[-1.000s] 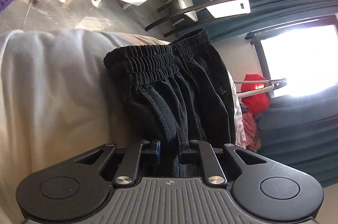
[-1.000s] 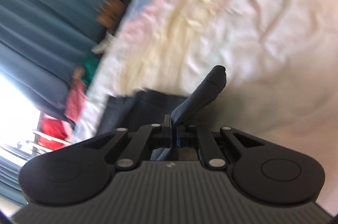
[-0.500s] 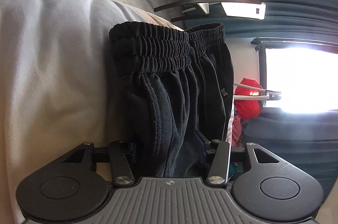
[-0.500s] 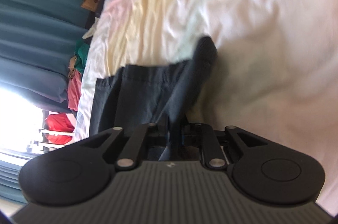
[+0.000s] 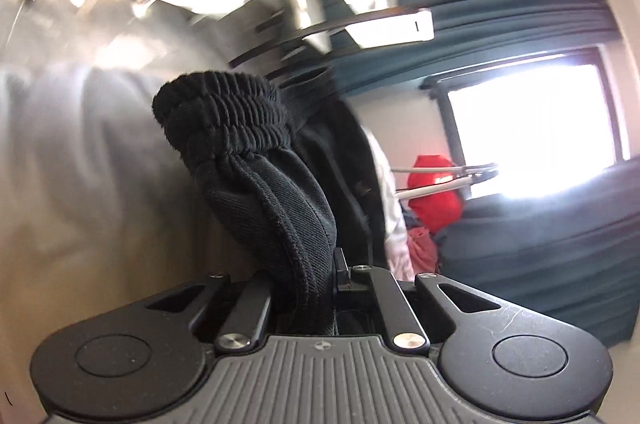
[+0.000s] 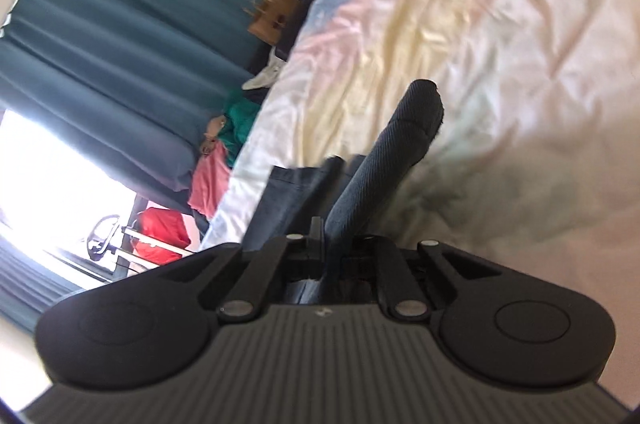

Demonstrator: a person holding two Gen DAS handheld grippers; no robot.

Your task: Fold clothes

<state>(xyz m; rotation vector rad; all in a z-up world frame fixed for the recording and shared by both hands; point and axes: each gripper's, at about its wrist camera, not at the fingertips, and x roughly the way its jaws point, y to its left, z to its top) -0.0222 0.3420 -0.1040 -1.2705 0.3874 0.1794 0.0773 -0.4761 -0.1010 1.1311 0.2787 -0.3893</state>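
Teal curtains [image 5: 500, 4] frame a bright window [image 5: 532, 120] beside the pastel-sheeted bed [image 6: 460, 24].

No readable text, label, brand name or number is showing in either view. The only sign-like marks are sitting on the grippers themselves: a small round emblem, split into quarters, is appearing at the top centre of the ribbed grey housing of the left gripper [image 5: 309, 266], and a similar tiny mark is showing at the same spot on the right gripper [image 6: 331, 244], too small to be made out. A short dark stroke is showing on a white rectangular object [image 5: 394, 29] in the left wrist view, but it is not reading as a letter or digit, and motion blur is smearing the surroundings there.
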